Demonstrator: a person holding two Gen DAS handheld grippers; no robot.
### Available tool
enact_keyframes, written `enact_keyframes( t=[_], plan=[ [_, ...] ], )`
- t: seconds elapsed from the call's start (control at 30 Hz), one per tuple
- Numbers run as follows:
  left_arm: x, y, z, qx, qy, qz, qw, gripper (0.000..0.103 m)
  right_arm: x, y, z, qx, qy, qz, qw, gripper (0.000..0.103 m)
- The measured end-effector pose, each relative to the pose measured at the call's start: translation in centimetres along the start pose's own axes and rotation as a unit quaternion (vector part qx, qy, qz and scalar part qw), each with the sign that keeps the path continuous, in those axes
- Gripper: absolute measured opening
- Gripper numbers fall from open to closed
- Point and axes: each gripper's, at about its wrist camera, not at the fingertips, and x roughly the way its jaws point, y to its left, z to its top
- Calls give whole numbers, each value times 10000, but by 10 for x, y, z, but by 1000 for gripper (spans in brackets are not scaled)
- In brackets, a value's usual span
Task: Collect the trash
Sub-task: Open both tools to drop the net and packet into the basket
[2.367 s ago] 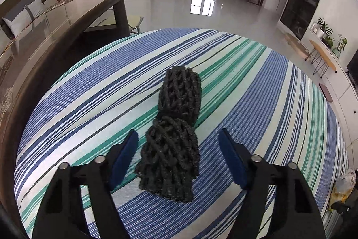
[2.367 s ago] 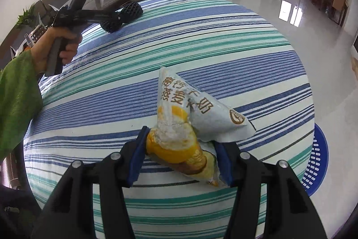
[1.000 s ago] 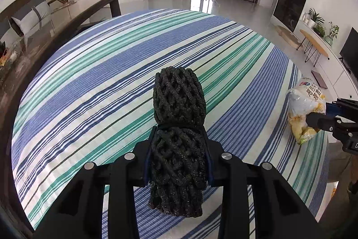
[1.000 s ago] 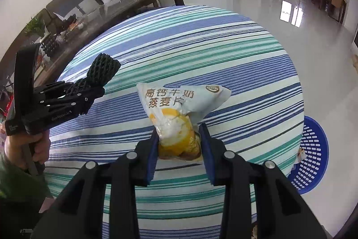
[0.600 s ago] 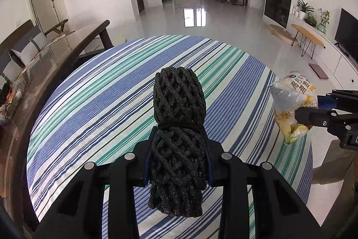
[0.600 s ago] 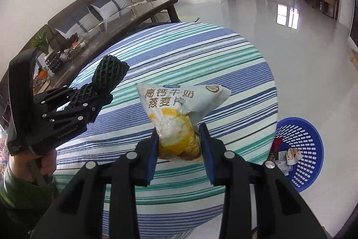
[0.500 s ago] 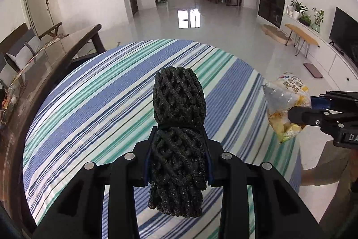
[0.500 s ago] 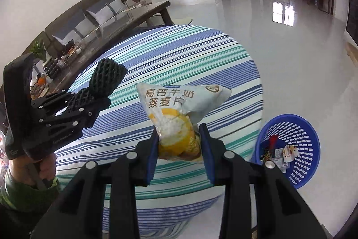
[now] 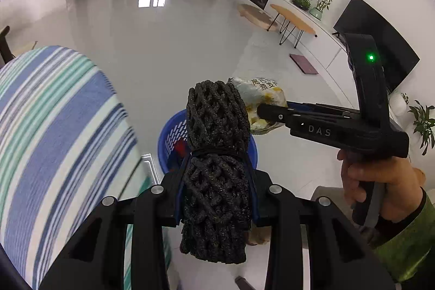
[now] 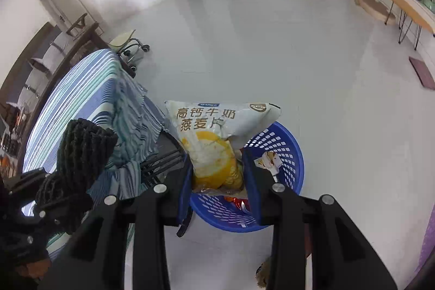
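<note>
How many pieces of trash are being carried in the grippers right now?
2. The black foam net is clamped in the left gripper; the oatmeal bag is clamped in the right gripper, above the blue basket.

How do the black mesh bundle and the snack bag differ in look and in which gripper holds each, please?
The black mesh bundle is dark, netted foam tied at its middle; the snack bag is a smooth, pale printed packet. The left gripper clamps the bundle; the right gripper clamps the bag. Both hang near the blue basket.

Basket [image 10: 288, 143] on floor [image 10: 272, 50] beside table [image 10: 81, 89], litter [image 10: 267, 158] inside
</note>
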Motion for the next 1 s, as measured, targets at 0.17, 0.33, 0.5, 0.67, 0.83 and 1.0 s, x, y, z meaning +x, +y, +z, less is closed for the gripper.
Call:
enact_keyframes(
  t=[0.17, 0.33, 0.5, 0.67, 0.83, 1.0],
  plan=[
    [73, -4, 10, -240, 331, 10, 9992, 35, 39, -41, 7, 602, 229, 213, 9977, 34],
    [121, -1, 11, -327, 543, 216, 9978, 36, 79, -63, 5, 1029, 498, 317, 9929, 36],
    [155, 2, 16, -335, 597, 260, 9973, 60, 100, -88, -1, 1417, 566, 429, 9874, 51],
    [150, -5, 18, -300, 403, 359, 9981, 81, 62, -99, 5, 1474, 93, 158, 9889, 84],
    [93, -37, 24, -90, -337, 481, 9982, 95, 1, -93, 9, 1162, -303, -235, 9925, 93],
    [16, -79, 9, 330, -1056, 842, 9903, 98, -72, -52, -21, 400, -747, -417, 9955, 98]
  ],
)
